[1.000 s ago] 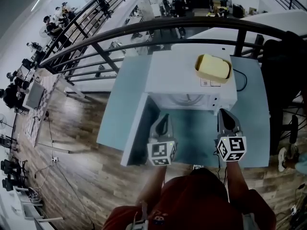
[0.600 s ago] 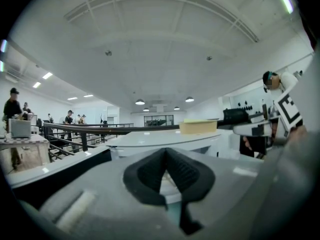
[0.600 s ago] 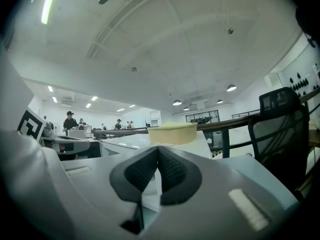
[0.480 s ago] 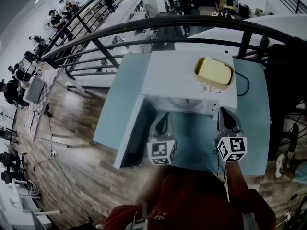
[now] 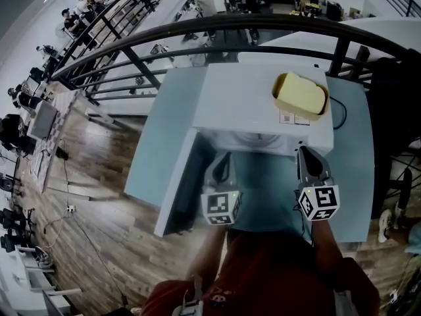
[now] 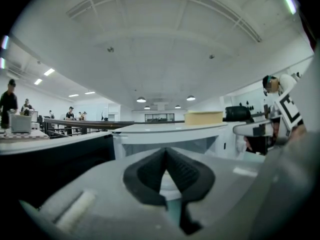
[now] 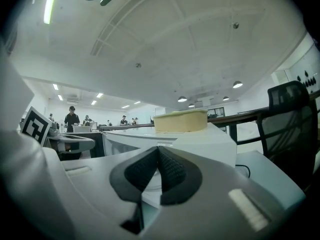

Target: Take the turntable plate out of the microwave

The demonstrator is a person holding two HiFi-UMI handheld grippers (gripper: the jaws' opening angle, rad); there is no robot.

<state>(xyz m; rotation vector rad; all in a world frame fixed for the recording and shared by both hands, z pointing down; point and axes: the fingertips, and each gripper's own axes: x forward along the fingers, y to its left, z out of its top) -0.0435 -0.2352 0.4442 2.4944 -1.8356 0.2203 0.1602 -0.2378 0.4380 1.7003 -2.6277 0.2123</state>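
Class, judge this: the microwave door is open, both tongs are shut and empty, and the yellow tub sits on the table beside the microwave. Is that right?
No. The tub sits on top of the microwave, not on the table beside it, as the head view shows. The door is open, and the left tongs and right tongs are shut and empty.

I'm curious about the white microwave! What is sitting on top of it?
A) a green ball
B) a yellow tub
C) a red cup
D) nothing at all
B: the head view shows a yellow tub resting on the right side of the microwave top, and both gripper views show it there too.
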